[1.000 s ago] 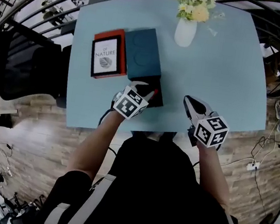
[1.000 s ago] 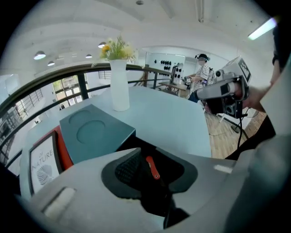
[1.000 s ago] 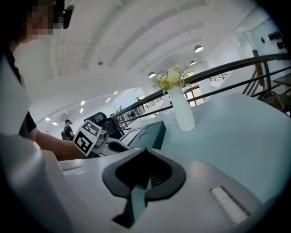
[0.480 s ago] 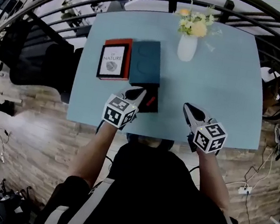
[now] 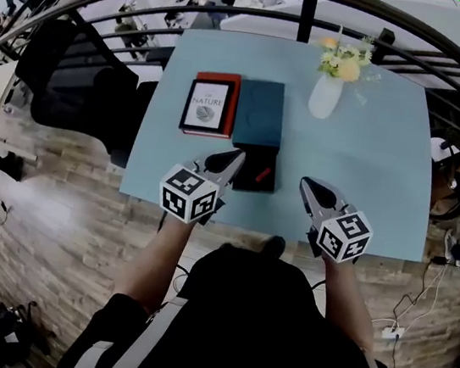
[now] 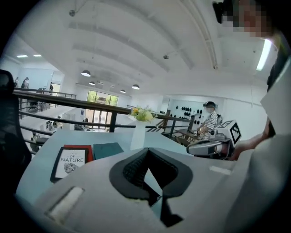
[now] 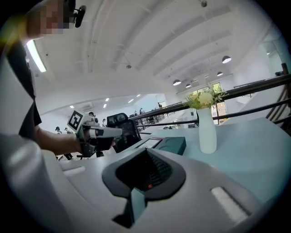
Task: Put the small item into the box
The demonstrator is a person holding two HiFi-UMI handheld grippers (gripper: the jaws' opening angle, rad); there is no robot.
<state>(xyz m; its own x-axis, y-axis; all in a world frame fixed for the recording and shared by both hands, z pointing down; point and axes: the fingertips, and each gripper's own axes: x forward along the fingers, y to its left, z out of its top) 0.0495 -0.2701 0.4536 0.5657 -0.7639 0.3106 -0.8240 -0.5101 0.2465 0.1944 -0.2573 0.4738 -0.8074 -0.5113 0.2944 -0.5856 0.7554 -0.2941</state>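
A small red item [image 5: 263, 174] lies inside the open black box [image 5: 253, 158] near the table's front edge. Behind the box lies its teal lid [image 5: 258, 113], which also shows as the teal lid [image 7: 172, 144] in the right gripper view. My left gripper [image 5: 232, 159] hovers just left of the box, jaws shut and empty; in its own view the left gripper [image 6: 148, 176] has its pads together. My right gripper [image 5: 307, 185] hangs to the right of the box, apart from it, and the right gripper [image 7: 146, 175] is also shut on nothing.
A book [image 5: 210, 106] with a red cover edge lies left of the lid. A white vase [image 5: 324, 96] of flowers stands at the back right. A black chair [image 5: 78, 79] stands left of the blue table [image 5: 369, 170], with a railing behind.
My left gripper has drawn back from over the black box to its left side. The red item stays in the box. The right gripper has barely moved; the head view has shifted.
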